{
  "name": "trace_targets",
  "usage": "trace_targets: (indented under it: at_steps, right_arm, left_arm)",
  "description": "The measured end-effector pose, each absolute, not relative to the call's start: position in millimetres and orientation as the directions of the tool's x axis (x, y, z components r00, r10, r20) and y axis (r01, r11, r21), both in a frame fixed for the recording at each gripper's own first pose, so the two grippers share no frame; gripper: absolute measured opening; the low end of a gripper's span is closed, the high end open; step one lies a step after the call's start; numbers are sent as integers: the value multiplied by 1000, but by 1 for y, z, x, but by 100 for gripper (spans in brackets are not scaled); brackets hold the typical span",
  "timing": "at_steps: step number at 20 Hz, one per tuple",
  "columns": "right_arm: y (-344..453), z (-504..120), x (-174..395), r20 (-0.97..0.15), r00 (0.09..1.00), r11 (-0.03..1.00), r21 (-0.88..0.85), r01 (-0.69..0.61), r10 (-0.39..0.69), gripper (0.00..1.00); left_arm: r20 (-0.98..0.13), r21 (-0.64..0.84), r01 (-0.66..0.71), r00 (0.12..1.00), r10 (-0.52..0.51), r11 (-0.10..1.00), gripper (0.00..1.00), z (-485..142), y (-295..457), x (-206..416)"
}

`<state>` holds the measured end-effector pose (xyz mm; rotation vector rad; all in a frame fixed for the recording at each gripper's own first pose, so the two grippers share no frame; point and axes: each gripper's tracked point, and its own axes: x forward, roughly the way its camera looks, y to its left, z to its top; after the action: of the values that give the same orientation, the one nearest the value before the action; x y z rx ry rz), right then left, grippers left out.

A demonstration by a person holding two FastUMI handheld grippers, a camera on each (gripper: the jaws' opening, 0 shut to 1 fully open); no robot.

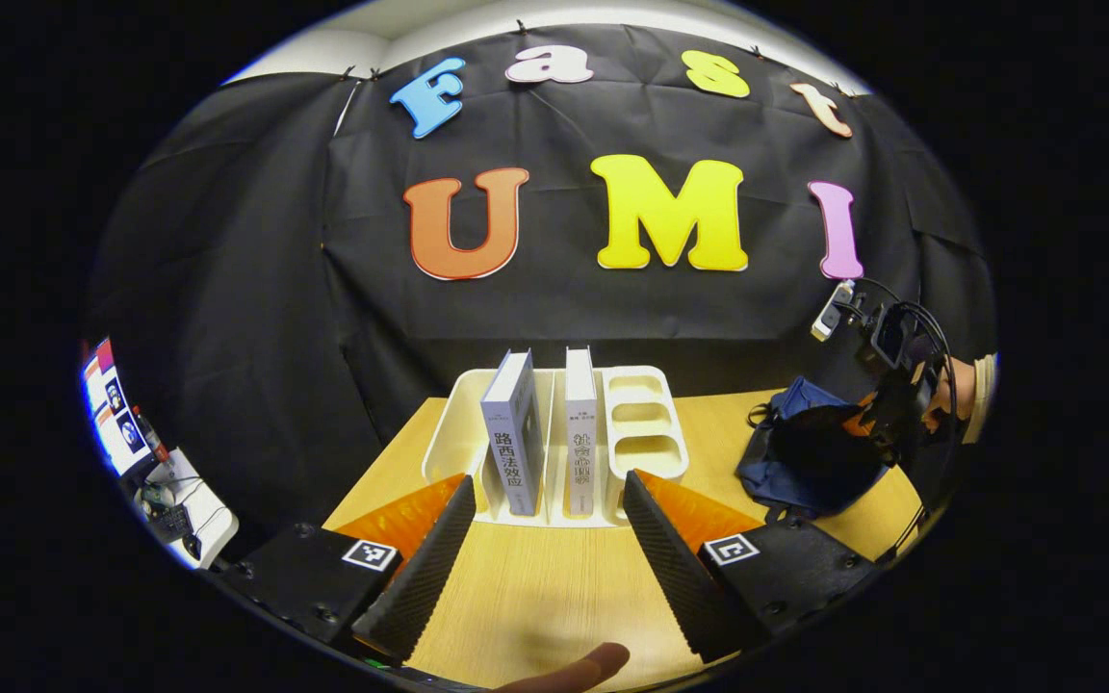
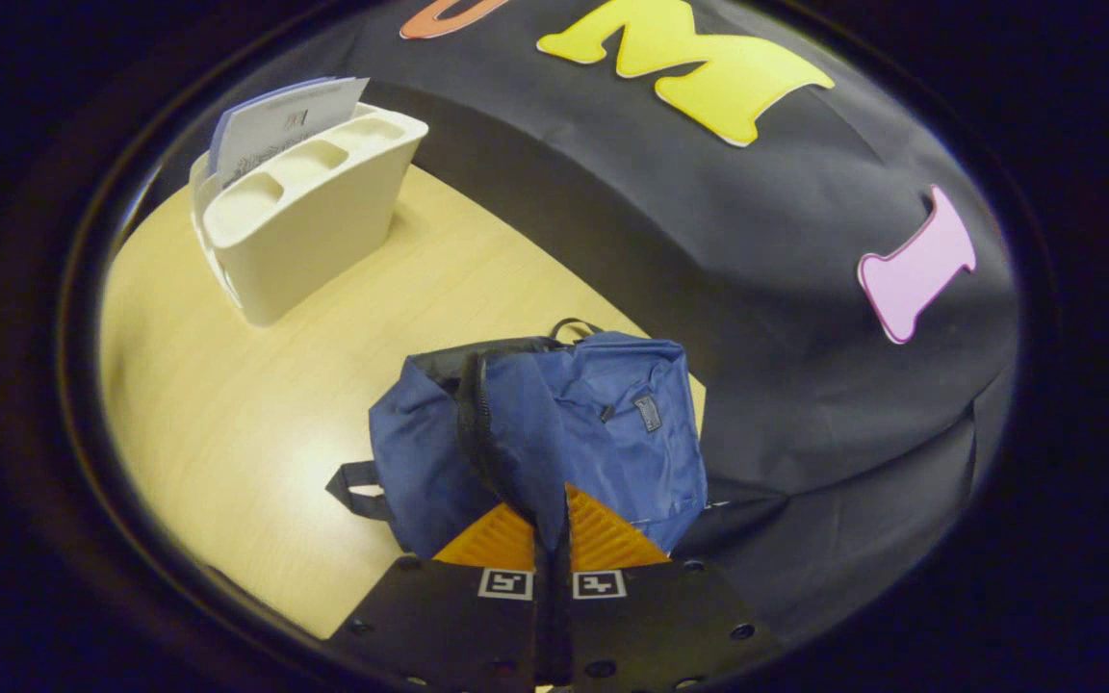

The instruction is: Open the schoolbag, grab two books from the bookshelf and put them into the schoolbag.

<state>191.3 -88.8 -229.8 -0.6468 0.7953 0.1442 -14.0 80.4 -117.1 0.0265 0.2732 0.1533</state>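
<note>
Left gripper (image 1: 545,525) is spread wide above the wooden table (image 1: 535,597), jaws released, nothing between them. Dead ahead of the gap sits the white bookshelf (image 1: 646,423), and in it two books stand upright, spines facing the jaws, long axes vertical: the grey book (image 1: 513,433) toward the left finger, the white book (image 1: 580,433) beside it. Over on the right gripper (image 2: 552,525), the jaws are clenched on a fold of the blue schoolbag (image 2: 603,433). The bag sits slumped on the table just ahead of the jaws, its carry loop (image 2: 574,327) on the far side.
</note>
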Motion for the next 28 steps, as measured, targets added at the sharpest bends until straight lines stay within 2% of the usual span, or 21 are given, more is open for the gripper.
trace_targets:
  at_steps: [2, 7, 15, 19, 24, 27, 28]
  right_arm:
    - [-105, -206, 205, -680, 726, 829, -462, -316, -102, 0]
    - [-127, -177, 227, -718, 696, 847, -366, -385, 6, 0]
    - [-145, -131, 265, -716, 692, 821, -344, -457, 85, 0]
    - [-142, -114, 276, -725, 679, 810, -326, -487, 117, 0]
    - [-130, -96, 279, -722, 669, 819, -269, -506, 176, 0]
    - [-127, -101, 277, -733, 647, 822, -227, -523, 209, 0]
    - [-128, -103, 277, -736, 643, 828, -213, -519, 214, 0]
  left_arm:
    - [-247, 25, -189, 950, 189, 982, 99, -103, 86, -8]
    - [-235, -83, -280, 938, 254, 956, 99, -64, 90, 20]
    - [-289, -142, -318, 919, 268, 937, 99, -48, 97, 43]
    - [-264, -58, -252, 937, 229, 966, 98, -32, 102, 68]
    - [-276, -67, -156, 952, 132, 986, 97, -29, 85, 113]
    - [-354, 1, -121, 928, 114, 993, 100, -53, 87, 151]
    - [-399, 16, -98, 912, 97, 995, 97, -69, 84, 164]
